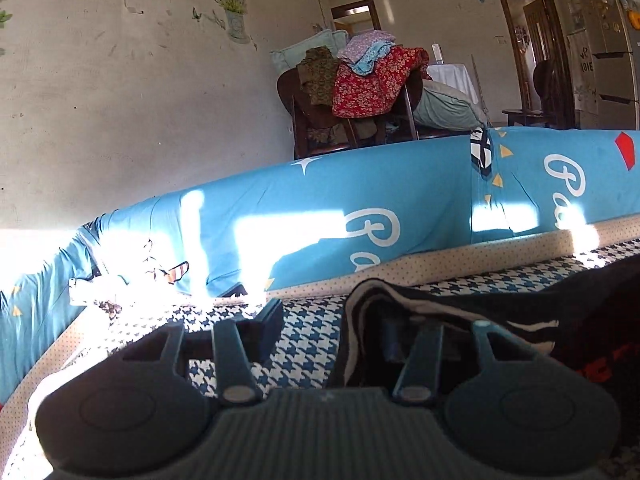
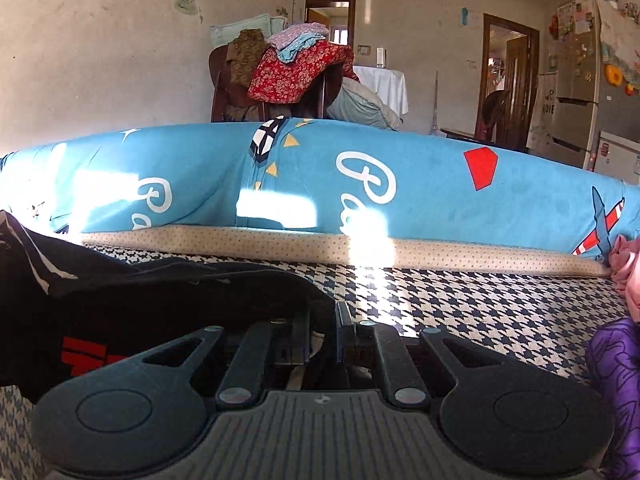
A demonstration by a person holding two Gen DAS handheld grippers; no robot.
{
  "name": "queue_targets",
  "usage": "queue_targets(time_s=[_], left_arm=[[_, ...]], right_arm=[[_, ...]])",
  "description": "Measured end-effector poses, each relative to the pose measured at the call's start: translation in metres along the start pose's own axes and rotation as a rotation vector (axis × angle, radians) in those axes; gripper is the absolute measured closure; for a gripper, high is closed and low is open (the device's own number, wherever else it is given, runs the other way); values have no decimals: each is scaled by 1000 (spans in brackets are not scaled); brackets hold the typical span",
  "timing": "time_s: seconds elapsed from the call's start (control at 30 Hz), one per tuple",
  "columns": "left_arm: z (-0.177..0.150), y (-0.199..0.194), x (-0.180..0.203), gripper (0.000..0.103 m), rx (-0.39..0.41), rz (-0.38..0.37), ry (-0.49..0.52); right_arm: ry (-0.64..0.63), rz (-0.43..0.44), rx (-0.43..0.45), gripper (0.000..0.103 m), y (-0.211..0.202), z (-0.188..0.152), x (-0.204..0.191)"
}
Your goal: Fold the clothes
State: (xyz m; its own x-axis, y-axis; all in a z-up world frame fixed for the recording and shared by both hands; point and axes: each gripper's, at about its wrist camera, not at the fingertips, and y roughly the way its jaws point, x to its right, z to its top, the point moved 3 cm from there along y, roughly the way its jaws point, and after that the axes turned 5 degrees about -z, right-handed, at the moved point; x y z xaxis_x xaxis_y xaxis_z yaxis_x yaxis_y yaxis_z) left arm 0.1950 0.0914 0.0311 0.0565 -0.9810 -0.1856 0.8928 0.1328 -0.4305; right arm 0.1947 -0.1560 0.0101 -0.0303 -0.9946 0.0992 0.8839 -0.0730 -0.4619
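- Your left gripper (image 1: 332, 328): wide, black garment (image 1: 460, 320) over its right finger, nothing pinched.
- Your right gripper (image 2: 324, 332): narrow, clamping garment edge; bulk lies left.

Garment (image 2: 120, 300) lies on mat (image 2: 480, 300), bolster (image 2: 420, 200) behind it; clothes-piled chair (image 2: 280, 80) behind bolster.

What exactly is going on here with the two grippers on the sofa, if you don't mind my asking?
A person is working on a black garment lying on the houndstooth sofa cover. The right gripper looks nearly closed on the garment's edge. The left gripper is open, with the cloth's striped edge draped over one finger. No fold is visible yet. More clothes are piled on a chair behind the sofa.
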Motion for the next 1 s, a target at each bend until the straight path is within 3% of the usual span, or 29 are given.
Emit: queue_targets(time_s=[0.27,0.5,0.6,0.67,0.7,0.73,0.77,0.9,1.0], left_arm=[[27,7,23,55,153,57,34],[29,36,30,55,111,80,-4],[23,49,21,44,59,107,-37],[20,58,15,33,24,125,-59],[18,63,12,20,7,134,-69],[16,67,9,12,-10,143,-80],[15,70,6,11,-25,147,-94],[16,67,-5,0,-44,83,-186],[15,67,-5,0,-65,20,-190]], right_arm=[[106,-46,78,93,6,30,14],[125,-50,71,93,29,40,14],[96,-34,44,90,38,41,7],[90,-13,27,77,40,41,6],[85,-8,23,72,41,40,7],[81,-15,20,61,42,39,8],[77,-22,16,52,42,39,9],[94,-33,4,48,45,39,16],[80,-52,-34,38,48,36,16]])
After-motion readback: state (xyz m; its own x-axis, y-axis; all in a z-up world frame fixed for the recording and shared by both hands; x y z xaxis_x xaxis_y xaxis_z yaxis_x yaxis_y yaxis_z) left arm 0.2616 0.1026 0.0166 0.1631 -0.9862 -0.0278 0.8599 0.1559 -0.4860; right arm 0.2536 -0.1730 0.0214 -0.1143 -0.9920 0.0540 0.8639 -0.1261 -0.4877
